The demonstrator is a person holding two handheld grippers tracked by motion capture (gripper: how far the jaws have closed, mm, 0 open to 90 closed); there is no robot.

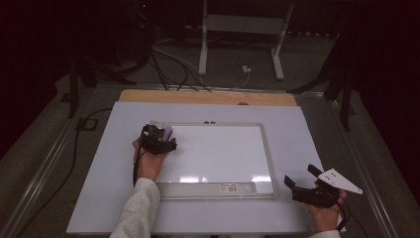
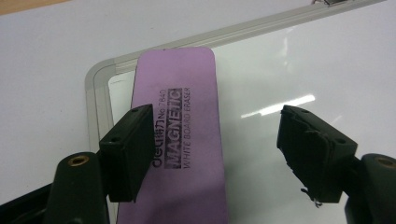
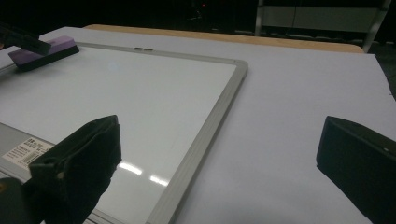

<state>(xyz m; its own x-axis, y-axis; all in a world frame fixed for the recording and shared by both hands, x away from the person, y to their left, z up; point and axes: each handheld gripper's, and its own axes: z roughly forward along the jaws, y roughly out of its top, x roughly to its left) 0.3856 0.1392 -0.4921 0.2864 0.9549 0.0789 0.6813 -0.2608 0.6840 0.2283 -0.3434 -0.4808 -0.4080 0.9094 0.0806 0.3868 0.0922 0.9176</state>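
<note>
A purple magnetic whiteboard eraser (image 2: pixel 182 93) lies on the top-left corner of a white whiteboard with a grey frame (image 2: pixel 93 93). My left gripper (image 2: pixel 215 119) hovers open over the eraser: one jaw stands above its left edge, the other wide to its right over the bare board. In the high view the left gripper (image 1: pixel 158 139) sits at the board's far-left corner beside the eraser (image 1: pixel 168 132). My right gripper (image 1: pixel 299 174) rests open and holds nothing, off the board's near-right corner. From the right gripper (image 3: pixel 219 135) I see the board frame (image 3: pixel 219 102) and the distant eraser (image 3: pixel 39 50).
The whiteboard (image 1: pixel 267 148) lies on a pale sheet (image 1: pixel 297 124) over a wooden table (image 1: pixel 208 96). A label strip (image 1: pixel 233 188) runs along the board's near edge. Beyond the table are floor cables (image 1: pixel 173 64) and white stand legs (image 1: pixel 203 44).
</note>
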